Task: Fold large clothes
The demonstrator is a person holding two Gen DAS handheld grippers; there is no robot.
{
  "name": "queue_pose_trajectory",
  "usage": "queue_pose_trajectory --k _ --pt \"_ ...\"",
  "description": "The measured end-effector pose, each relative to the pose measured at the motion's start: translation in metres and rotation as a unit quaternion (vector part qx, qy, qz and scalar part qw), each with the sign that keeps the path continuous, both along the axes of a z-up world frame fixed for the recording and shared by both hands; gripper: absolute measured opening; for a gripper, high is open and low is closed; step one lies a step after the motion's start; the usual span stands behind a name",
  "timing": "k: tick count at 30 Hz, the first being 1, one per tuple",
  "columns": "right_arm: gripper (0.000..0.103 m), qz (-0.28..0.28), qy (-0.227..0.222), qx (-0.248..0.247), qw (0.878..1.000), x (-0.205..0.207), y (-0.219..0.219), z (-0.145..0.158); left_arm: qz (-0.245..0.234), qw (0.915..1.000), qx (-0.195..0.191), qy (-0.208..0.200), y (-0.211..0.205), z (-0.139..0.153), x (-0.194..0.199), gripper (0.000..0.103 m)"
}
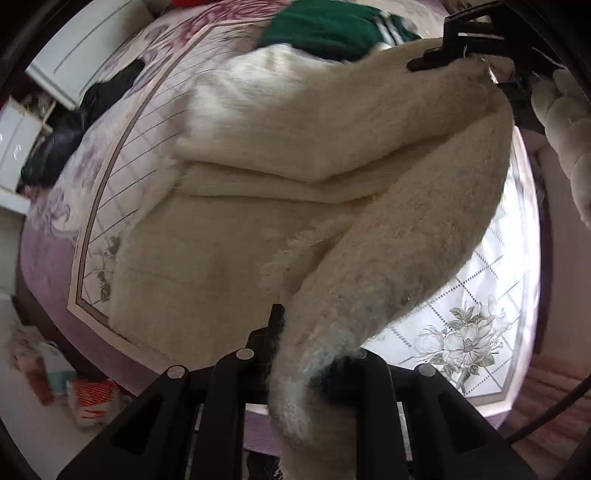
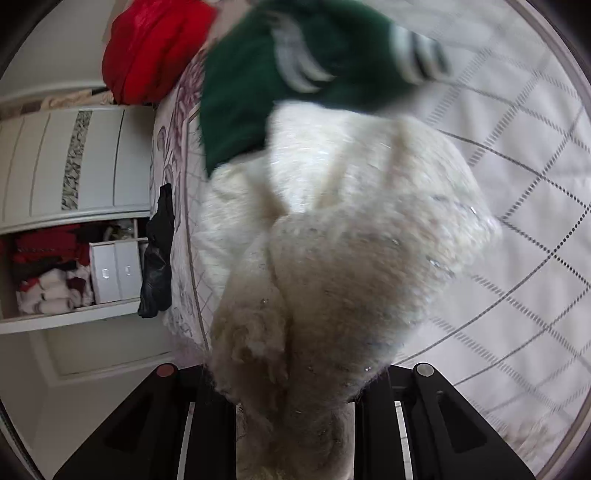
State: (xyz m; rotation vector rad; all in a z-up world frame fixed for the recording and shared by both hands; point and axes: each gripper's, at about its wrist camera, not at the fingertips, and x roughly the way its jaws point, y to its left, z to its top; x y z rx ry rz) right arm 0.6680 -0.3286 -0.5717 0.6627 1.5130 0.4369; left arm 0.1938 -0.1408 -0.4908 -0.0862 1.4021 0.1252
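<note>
White wardrobe doors (image 2: 74,162) and an open shelf of red and white clothes (image 2: 48,273) stand to the left of a bed (image 1: 480,295) spread with a quilted cover printed with flowers, the landmark here. On that cover lies the task's garment, a cream fleece coat (image 1: 229,206), its body flat near the foot edge of the bed and its long axis running from the lower left up toward the upper right in the left wrist view. A sleeve or edge band rises off the body and stretches between both tools. The left gripper (image 1: 295,354) pinches the lower end of that band, fabric bunched between its black fingers. At the upper right of the same view the right gripper (image 1: 454,51) clamps the other end, beside a white-gloved hand (image 1: 565,136).

Left of the coat, at the bed's left edge, lies a black garment (image 1: 74,122); above the coat, farther up the bed, lies a green sweater with white stripes (image 1: 325,33).

The right wrist view shows what the other does not: a red garment (image 2: 155,48) left of the green sweater, and the wardrobe shelf. In it the coat fills the centre, fleece packed between the right gripper's fingers (image 2: 207,424) and blurred.
</note>
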Motion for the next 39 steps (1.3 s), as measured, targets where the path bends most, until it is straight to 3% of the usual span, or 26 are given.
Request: queue_pose_trajectory --k 5,10,12,13,14,15,16,18,21,25,28,32,36,39 --pt "0.022 0.047 -0.006 -0.08 0.996 0.023 0.113 0.038 0.049 0.9986 -0.018 -0.009 0.087 -0.004 0.0 0.019" --pt "0.025 0.106 -0.006 -0.161 0.981 0.04 0.226 0.001 0.104 0.9931 -0.053 0.003 0.17 -0.055 0.002 0.022" --pt "0.031 0.132 0.006 -0.191 0.973 0.043 0.264 -0.024 0.125 0.9896 -0.07 0.015 0.197 -0.085 0.0 0.03" --pt "0.036 0.16 0.007 -0.218 0.963 0.045 0.285 -0.039 0.133 0.9877 -0.08 0.02 0.209 -0.1 -0.001 0.04" --pt "0.04 0.175 0.01 -0.232 0.957 0.047 0.298 -0.047 0.143 0.9859 -0.083 0.027 0.221 -0.117 -0.001 0.063" --pt "0.047 0.189 0.01 -0.244 0.951 0.046 0.309 -0.051 0.155 0.9832 -0.09 0.037 0.231 -0.129 -0.001 0.072" --pt "0.056 0.194 0.008 -0.247 0.949 0.046 0.314 -0.048 0.168 0.9784 -0.113 0.041 0.242 -0.139 -0.002 0.076" --pt "0.07 0.2 -0.003 -0.208 0.957 0.043 0.319 -0.032 0.202 0.9635 -0.173 0.032 0.263 -0.143 -0.004 0.077" --pt "0.072 0.187 -0.011 -0.151 0.971 0.045 0.305 -0.005 0.221 0.9527 -0.209 0.008 0.278 -0.13 -0.007 0.08" --pt "0.072 0.145 -0.037 -0.118 0.982 0.06 0.284 0.014 0.206 0.9566 -0.206 -0.005 0.28 -0.113 -0.008 0.081" --pt "0.072 0.137 -0.046 -0.095 0.985 0.083 0.298 -0.008 0.189 0.9648 -0.183 0.014 0.277 -0.123 -0.007 0.081" --pt "0.073 0.184 -0.044 -0.121 0.974 0.099 0.337 -0.047 0.178 0.97 -0.162 0.03 0.274 -0.132 -0.011 0.081" --pt "0.073 0.191 -0.085 -0.112 0.971 0.074 0.315 -0.005 0.204 0.9663 -0.153 0.036 0.275 -0.126 -0.02 0.081" --pt "0.073 0.183 -0.074 -0.122 0.973 0.028 0.277 0.014 0.21 0.9626 -0.164 0.05 0.273 -0.129 -0.032 0.078"
